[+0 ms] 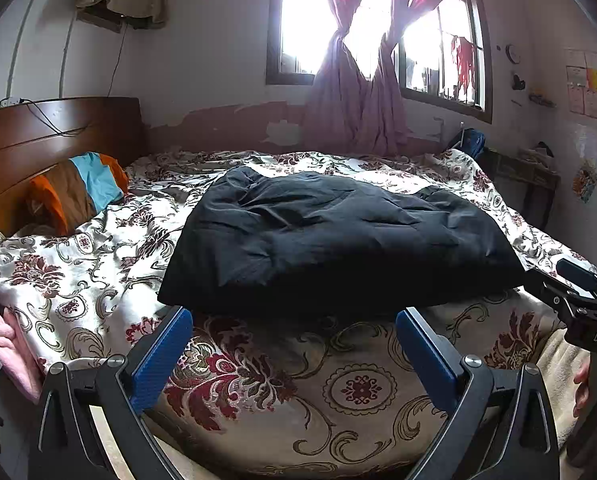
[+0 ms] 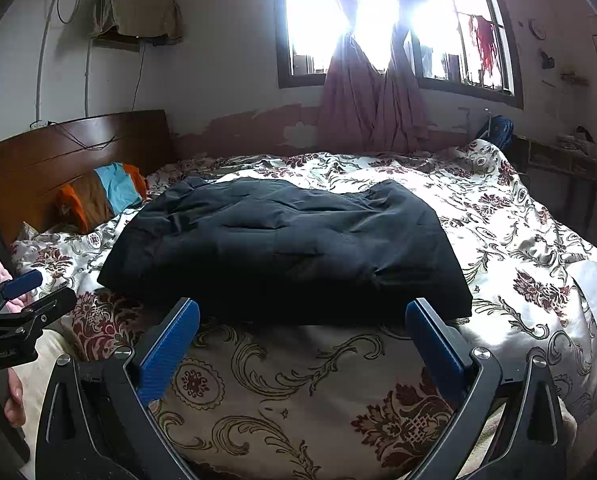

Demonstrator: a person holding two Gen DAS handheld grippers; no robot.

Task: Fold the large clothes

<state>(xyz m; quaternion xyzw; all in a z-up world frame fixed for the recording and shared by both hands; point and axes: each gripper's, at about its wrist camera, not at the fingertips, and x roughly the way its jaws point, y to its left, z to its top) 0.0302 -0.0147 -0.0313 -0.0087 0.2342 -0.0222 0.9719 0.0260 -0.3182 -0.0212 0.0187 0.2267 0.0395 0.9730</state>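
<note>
- Glare from the window point(image 1: 378, 20) washes out the panes and the tops of the tied pink curtains point(image 1: 358, 100); nothing outside is readable except a red item hanging at the right.
- At the left edge, a pink fabric point(image 1: 2, 344) is cut off by the frame, and a cloth-draped box point(image 2: 138, 12) high on the wall shows no detail.
- A wooden headboard point(image 1: 50, 128) stands at left, with an orange, brown and blue pillow point(image 1: 82, 188) resting against it.
- The black garment point(image 1: 330, 236), already folded into a bulky rectangle, lies mid-bed on the floral bedspread point(image 1: 258, 380), just beyond both sets of fingertips and touching neither.
- The left gripper point(image 1: 294, 344) hovers over the near edge of the bed, jaws spread wide and empty.
- The right gripper point(image 2: 302, 340) hangs beside it, jaws equally wide and holding nothing.
- Far right, a dark side table point(image 1: 526, 176) and wall pictures point(image 1: 590, 88) are too small and blurred to read.
</note>
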